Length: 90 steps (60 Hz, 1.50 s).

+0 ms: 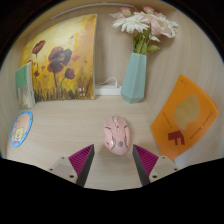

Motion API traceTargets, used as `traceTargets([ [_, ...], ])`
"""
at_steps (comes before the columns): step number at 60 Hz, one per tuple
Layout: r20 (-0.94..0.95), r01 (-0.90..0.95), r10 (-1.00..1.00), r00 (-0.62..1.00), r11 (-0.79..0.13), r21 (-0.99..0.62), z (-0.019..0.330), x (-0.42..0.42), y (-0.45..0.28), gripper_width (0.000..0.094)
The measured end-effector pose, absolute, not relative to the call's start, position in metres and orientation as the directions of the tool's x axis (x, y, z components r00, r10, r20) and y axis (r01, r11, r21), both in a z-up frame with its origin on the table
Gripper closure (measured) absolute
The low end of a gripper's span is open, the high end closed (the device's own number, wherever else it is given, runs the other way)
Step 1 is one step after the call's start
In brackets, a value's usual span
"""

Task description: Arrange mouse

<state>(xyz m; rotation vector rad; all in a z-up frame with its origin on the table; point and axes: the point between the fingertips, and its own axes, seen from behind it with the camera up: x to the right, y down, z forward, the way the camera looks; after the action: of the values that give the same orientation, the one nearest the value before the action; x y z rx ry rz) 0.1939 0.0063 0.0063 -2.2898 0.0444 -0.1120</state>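
Magenta pads lined the tongs (112,160), which gaped wide and held nothing. Just ahead of them, centred on the gap, a pink mouse (117,134) sat on the pale bench (60,135). Beyond stood a blue vase (134,78) of flowers, a flower painting (62,57) and an orange card (183,116).

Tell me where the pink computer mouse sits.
In the gripper view, the pink computer mouse lies on the table just ahead of the open gripper, before the light-blue vase.
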Motion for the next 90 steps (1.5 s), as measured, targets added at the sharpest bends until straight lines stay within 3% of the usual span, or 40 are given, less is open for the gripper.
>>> traceTargets([
  [14, 0.063, 0.013, -0.05, 0.997, -0.671, -0.742, -0.007, 0.202, 0.067, 0.0187],
  [20, 0.055, -0.003, -0.066, 0.996, -0.671, -0.741, -0.009, 0.205, 0.074, 0.0392],
  [39, 0.05, -0.036, -0.092, 0.995, -0.749, -0.661, -0.008, 0.203, 0.068, 0.0572],
  [45, 0.043, -0.063, -0.129, 0.991, -0.713, -0.699, 0.042, 0.191, 0.073, 0.0571],
  [60, -0.004, -0.062, -0.12, 0.993, -0.48, -0.875, 0.227, 0.061, 0.108, 0.0569],
  [68, -0.001, -0.011, -0.024, 1.0, -0.405, -0.914, 0.269, -0.051, 0.11, 0.0569],
  [74, -0.001, 0.018, 0.044, 0.999, -0.435, -0.9, 0.241, -0.131, 0.111, 0.0571],
  [82, 0.013, 0.071, 0.106, 0.994, -0.567, -0.82, 0.141, -0.199, 0.098, 0.0574],
  [90, 0.019, 0.082, 0.101, 0.995, -0.668, -0.74, 0.068, -0.228, 0.075, 0.0572],
])
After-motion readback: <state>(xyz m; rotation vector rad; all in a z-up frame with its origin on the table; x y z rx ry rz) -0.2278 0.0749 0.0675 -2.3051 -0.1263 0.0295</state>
